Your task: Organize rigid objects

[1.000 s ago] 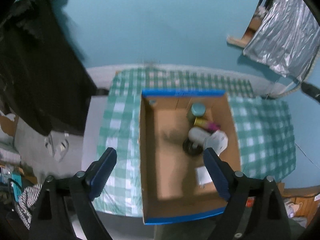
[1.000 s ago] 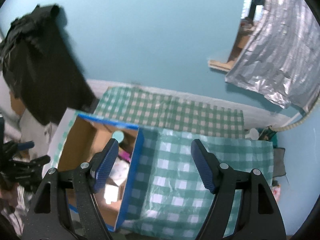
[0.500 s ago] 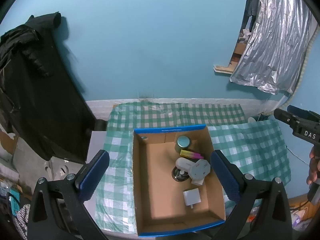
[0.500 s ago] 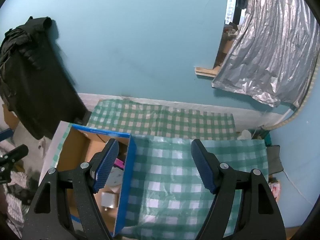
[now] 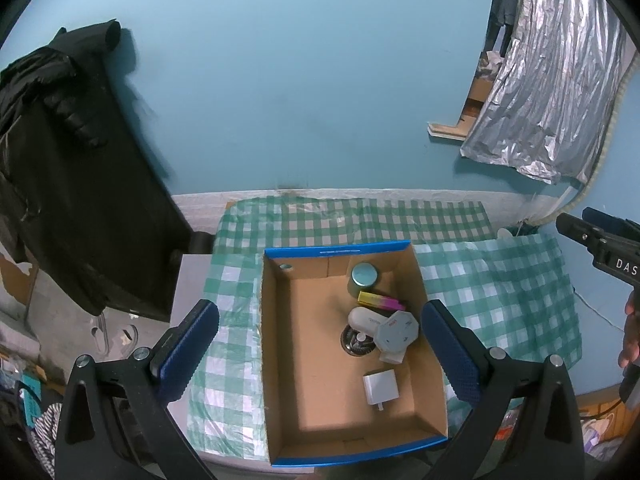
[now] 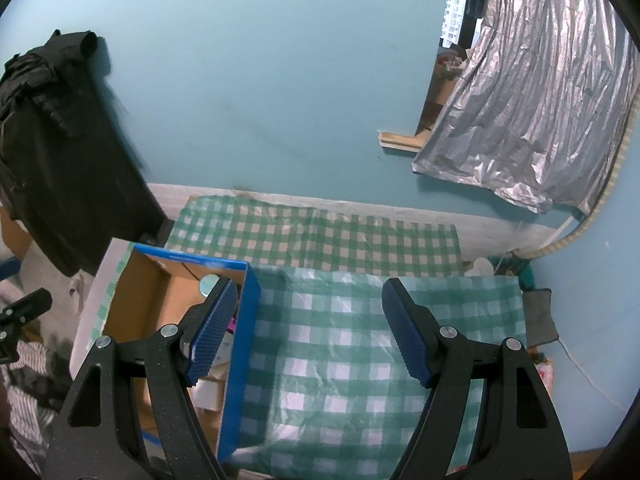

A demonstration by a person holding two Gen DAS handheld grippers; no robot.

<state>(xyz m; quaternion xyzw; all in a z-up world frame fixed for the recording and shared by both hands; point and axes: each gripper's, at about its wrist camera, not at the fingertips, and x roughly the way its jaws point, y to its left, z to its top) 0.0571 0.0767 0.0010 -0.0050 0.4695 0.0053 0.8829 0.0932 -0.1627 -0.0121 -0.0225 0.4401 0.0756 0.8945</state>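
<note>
A blue-rimmed cardboard box sits on the green checked tablecloth. Inside it lie a teal-lidded tin, a yellow-pink packet, a white oval case, a grey octagonal box, a dark round coil and a white charger cube. My left gripper hangs open high above the box, nothing between its blue pads. My right gripper is open over the bare cloth right of the box, holding nothing. The right gripper's tip also shows at the left view's right edge.
A teal wall backs the table. A black jacket hangs at the left, a crinkled silver sheet at the right. Clutter lies on the floor at lower left. A hand shows at the right edge.
My left gripper rose and drew back from the box, and its jaws spread wider. The right gripper's view tilted up slightly; its jaws kept their gap.
</note>
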